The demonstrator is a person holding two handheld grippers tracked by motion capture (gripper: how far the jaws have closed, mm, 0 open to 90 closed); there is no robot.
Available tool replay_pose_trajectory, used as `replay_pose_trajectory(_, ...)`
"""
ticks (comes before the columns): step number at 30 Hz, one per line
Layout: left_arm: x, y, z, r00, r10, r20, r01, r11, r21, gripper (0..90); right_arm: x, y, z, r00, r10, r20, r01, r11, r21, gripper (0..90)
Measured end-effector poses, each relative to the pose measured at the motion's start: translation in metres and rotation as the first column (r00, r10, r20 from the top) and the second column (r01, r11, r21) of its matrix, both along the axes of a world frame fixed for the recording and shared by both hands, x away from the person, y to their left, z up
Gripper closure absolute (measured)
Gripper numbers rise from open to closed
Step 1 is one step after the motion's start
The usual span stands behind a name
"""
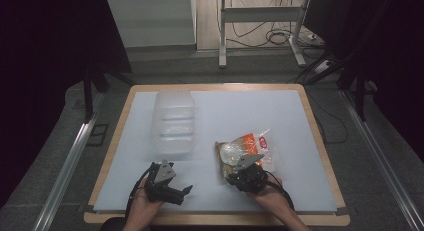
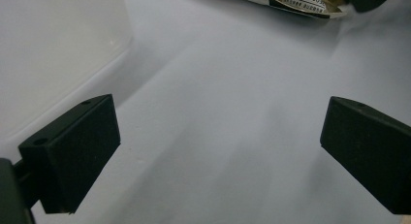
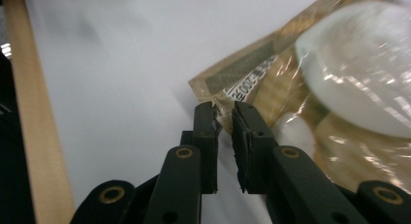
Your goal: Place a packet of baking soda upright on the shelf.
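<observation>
From the high view, the step in hand looks like the pick-up of the snack bag point(image 1: 246, 150), probably to carry it to the clear plastic tub point(image 1: 173, 122) that stands at about ten o'clock from it on the desk point(image 1: 300, 191). The bag lies right of centre, at twelve o'clock of the right hand-held gripper point(image 1: 240, 163), which sits at its near edge. The left hand-held gripper point(image 1: 186, 190) rests low on the desk near the front edge, at six o'clock of the tub.

In the left gripper view, the jaws stand wide apart with nothing between them; the tub point(image 2: 53, 49) is at ten o'clock and the bag point(image 2: 291, 1) at one o'clock.

In the right gripper view, the jaws are nearly closed, pinching the bag's point(image 3: 310, 103) near corner. The next move, I judge, calls for a firm nip and a slow lift, since the crinkly film could slip.
</observation>
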State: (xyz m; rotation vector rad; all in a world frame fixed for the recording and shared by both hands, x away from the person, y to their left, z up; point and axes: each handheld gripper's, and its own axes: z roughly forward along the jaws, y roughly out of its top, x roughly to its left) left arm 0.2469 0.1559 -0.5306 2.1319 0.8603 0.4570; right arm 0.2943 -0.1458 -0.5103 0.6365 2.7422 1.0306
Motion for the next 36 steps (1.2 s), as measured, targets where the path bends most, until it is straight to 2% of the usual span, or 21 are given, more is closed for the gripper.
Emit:
replay_pose_trajectory(4, 0.0, -0.001, 0.0, 1.0, -0.002, 0.001, 0.002, 1.0, 0.001, 0.7, 0.0, -0.008, 0.012, 0.9993, -0.025, 0.028, 0.025, 0.9997, 0.0, 72.4)
replay_pose_trajectory(10, 0.0, 0.001, 0.0, 1.0, 0.001, 0.0, -0.001, 1.0, -0.004, 0.7, 0.006, -0.027, 0.018, 0.9963, -0.075, 0.042, 0.075, 0.9972, -0.005, 60.5)
replay_pose_trajectory(13, 0.0, 0.0, 0.0, 1.0, -0.002, 0.001, 0.002, 1.0, -0.001, 0.8, 0.01, -0.037, 0.022, 0.9908, -0.115, 0.071, 0.117, 0.993, -0.019, 53.6)
replay_pose_trajectory(15, 0.0, 0.0, 0.0, 1.0, -0.002, 0.001, 0.002, 1.0, -0.001, 0.8, 0.011, -0.041, 0.023, 0.9891, -0.124, 0.079, 0.126, 0.9917, -0.021, 52.1)
replay_pose_trajectory(16, 0.0, 0.0, 0.0, 1.0, -0.003, -0.002, 0.003, 1.0, -0.001, 0.8, 0.014, -0.048, 0.025, 0.9831, -0.159, 0.092, 0.161, 0.9868, -0.019, 48.7)
replay_pose_trajectory(20, 0.0, 0.0, 0.0, 1.0, -0.006, -0.001, 0.006, 1.0, 0.0, 0.8, 0.02, -0.06, 0.031, 0.9701, -0.215, 0.112, 0.217, 0.976, -0.009, 42.4)
replay_pose_trajectory(25, -0.001, 0.001, 0.001, 1.0, 0.001, 0.007, -0.001, 0.9999, -0.011, 0.8, 0.026, -0.079, 0.039, 0.9529, -0.277, 0.124, 0.278, 0.9605, 0.006, 40.5)
replay_pose_trajectory(30, 0.0, 0.002, 0.001, 1.0, 0.002, 0.008, -0.002, 0.9999, -0.016, 0.8, 0.031, -0.098, 0.044, 0.9375, -0.329, 0.113, 0.327, 0.9442, 0.037, 35.5)
replay_pose_trajectory(31, 0.0, 0.002, 0.001, 1.0, 0.002, 0.008, -0.002, 0.9999, -0.016, 0.9, 0.031, -0.098, 0.044, 0.9375, -0.329, 0.113, 0.327, 0.9442, 0.037, 35.5)
replay_pose_trajectory(32, 0.0, 0.002, 0.001, 1.0, 0.001, 0.008, -0.001, 0.9999, -0.015, 0.8, 0.035, -0.107, 0.044, 0.9294, -0.354, 0.104, 0.351, 0.9352, 0.044, 32.4)
replay_pose_trajectory(33, 0.0, 0.002, 0.001, 1.0, 0.001, 0.008, -0.001, 0.9999, -0.015, 0.8, 0.036, -0.11, 0.044, 0.9263, -0.364, 0.097, 0.361, 0.9313, 0.049, 30.0)
replay_pose_trajectory(35, 0.0, 0.002, 0.001, 1.0, 0.001, 0.008, -0.001, 0.9999, -0.015, 0.8, 0.037, -0.113, 0.043, 0.9244, -0.37, 0.091, 0.367, 0.9287, 0.053, 28.3)
replay_pose_trajectory(36, 0.0, 0.001, 0.001, 1.0, 0.002, 0.008, -0.002, 0.9999, -0.014, 0.8, 0.041, -0.118, 0.039, 0.9236, -0.378, 0.061, 0.376, 0.9253, 0.052, 25.5)
